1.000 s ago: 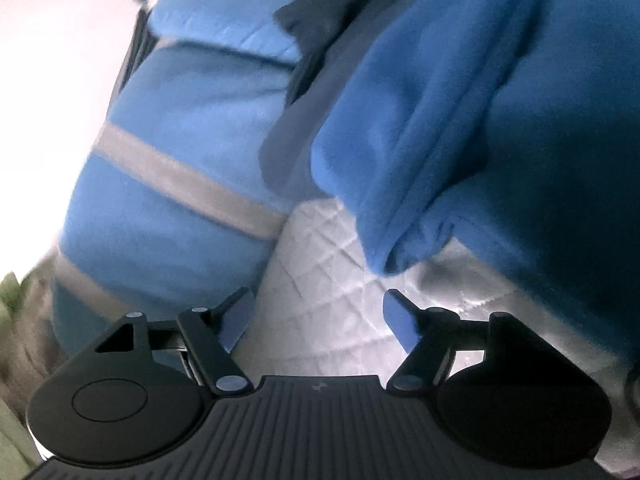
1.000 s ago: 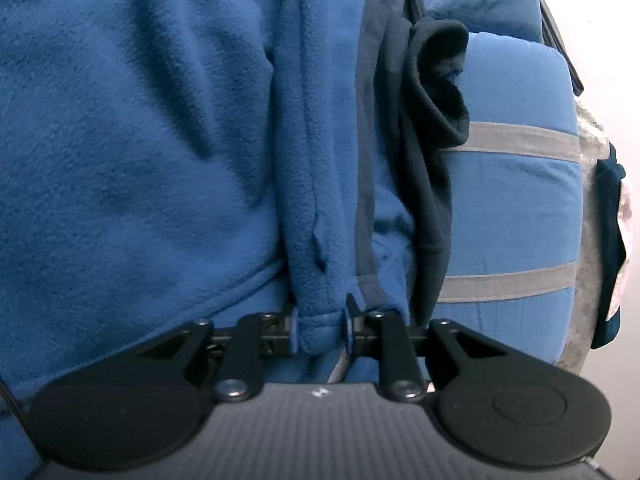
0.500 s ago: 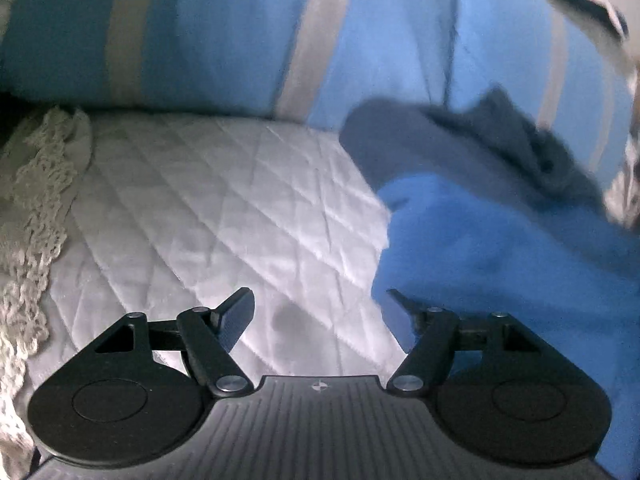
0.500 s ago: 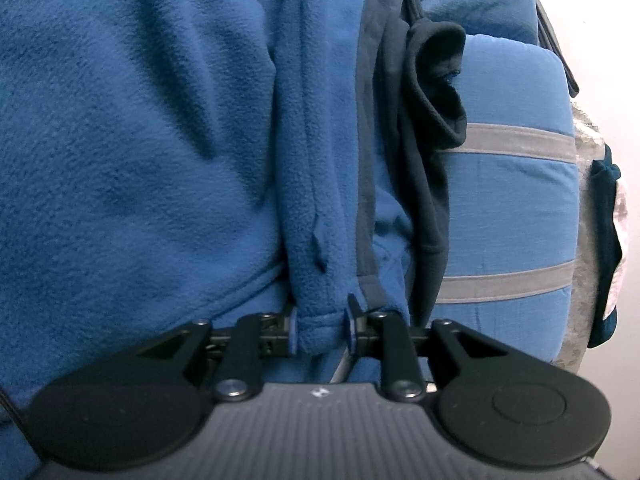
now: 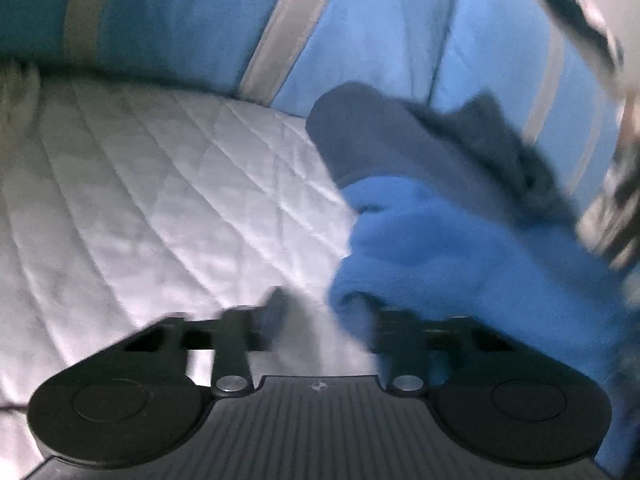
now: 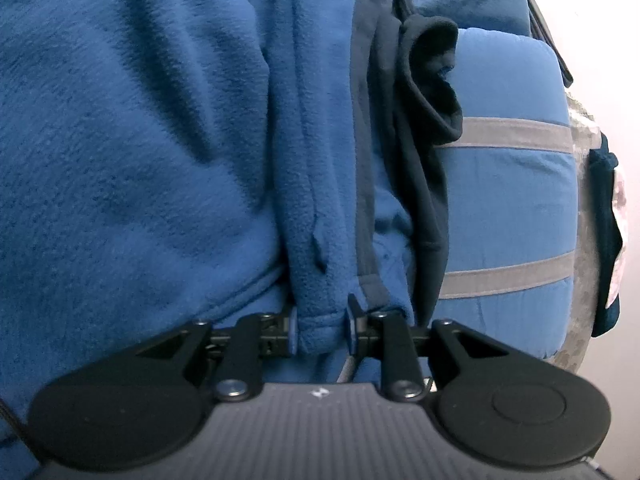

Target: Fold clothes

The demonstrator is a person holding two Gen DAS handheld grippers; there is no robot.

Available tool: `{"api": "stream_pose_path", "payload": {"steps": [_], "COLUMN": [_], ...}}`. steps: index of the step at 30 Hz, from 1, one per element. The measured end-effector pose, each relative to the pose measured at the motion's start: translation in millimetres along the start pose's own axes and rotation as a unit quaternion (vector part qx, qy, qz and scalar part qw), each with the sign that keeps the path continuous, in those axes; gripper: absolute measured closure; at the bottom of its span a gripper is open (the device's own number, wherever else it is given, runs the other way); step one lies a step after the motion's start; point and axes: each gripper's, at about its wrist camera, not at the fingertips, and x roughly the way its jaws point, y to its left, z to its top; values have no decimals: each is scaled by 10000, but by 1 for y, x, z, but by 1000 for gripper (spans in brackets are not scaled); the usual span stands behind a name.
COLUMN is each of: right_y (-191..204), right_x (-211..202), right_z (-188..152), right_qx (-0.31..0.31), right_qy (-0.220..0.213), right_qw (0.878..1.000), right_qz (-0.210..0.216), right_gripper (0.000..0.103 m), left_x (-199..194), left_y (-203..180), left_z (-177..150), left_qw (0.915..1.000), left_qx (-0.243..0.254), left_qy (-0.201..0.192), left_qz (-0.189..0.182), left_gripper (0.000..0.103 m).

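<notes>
A blue fleece garment (image 6: 140, 140) fills the right wrist view. My right gripper (image 6: 320, 328) is shut on a thick folded edge of it, with both pads pressing the fold. In the blurred left wrist view the fleece (image 5: 440, 248) lies at the right on a white quilted cover (image 5: 160, 184), its dark grey lining (image 5: 380, 136) showing behind. My left gripper (image 5: 324, 312) has its jaws closing. The fleece's edge drapes over the right finger, and bare quilt shows in the gap between the fingers.
A light blue pillow with grey stripes (image 5: 360, 28) lies along the back of the quilt and also shows at the right as the pillow (image 6: 508, 200). A dark garment (image 6: 420, 140) hangs between fleece and pillow. Pale lace fabric (image 5: 16, 92) sits at far left.
The left gripper rolled and swung from the pillow and hanging fleece to the quilt, then narrowed its jaws at the fleece edge. The right gripper kept still, gripping the fold.
</notes>
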Motion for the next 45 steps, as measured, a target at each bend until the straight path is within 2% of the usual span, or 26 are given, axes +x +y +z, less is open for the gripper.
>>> {"api": "stream_pose_path", "payload": {"steps": [1,3,8,11,13,15,16,18,21,22,23,25,27,31,33,37,39,42,44,45], "right_y": [0,0,0,0,1,0,0,0,0,0,0,0,1,1,0,1,1,1,0,0], "right_x": [0,0,1,1,1,1,1,1,1,1,1,1,1,2,2,2,2,2,2,2], "right_z": [0,0,0,1,1,0,-1,-1,-1,0,0,0,0,-1,-1,-1,-1,-1,-1,0], "right_qx": [12,35,88,113,120,115,116,133,156,157,151,137,130,127,127,117,120,129,133,133], "right_qy": [1,2,7,12,10,2,-1,1,4,6,7,9,12,14,11,5,5,5,3,3], "right_qw": [10000,10000,10000,9999,9999,9999,9999,9999,9999,9999,9999,9999,9999,9999,9999,9999,9999,9999,9999,9999], "right_qz": [2,6,18,26,29,32,32,32,37,37,36,30,26,23,24,18,17,19,20,20], "right_gripper": [79,79,79,79,79,79,79,79,79,79,79,79,79,79,79,79,79,79,79,79], "left_x": [0,0,1,4,2,0,-4,-16,-29,-28,-24,-13,-1,7,8,8,5,4,5,5], "left_y": [3,1,-12,-16,-16,-15,-15,-11,4,8,8,4,-3,-15,-21,-38,-45,-36,-20,-13], "left_z": [2,6,10,11,13,14,14,13,13,12,12,12,11,8,5,-9,-11,-5,-4,-4], "left_qw": [9997,9996,9992,9992,9993,9990,9986,9980,9960,9946,9941,9951,9970,9994,9988,9884,9845,9924,9987,9992], "left_qx": [-187,-220,-32,62,91,108,97,13,-605,-790,-872,-875,-719,-249,142,1189,1358,803,70,-253], "left_qy": [-33,-163,-392,-343,-245,-160,-165,-397,-665,-665,-626,-464,-225,9,115,228,222,231,185,139], "left_qz": [-124,-102,48,174,270,394,495,492,-20,-126,-131,12,186,247,445,918,1085,905,473,265], "left_gripper": [93,95,96,96,90,74,61,57,41,36,36,36,36,36,36,30,30,31,30,29]}}
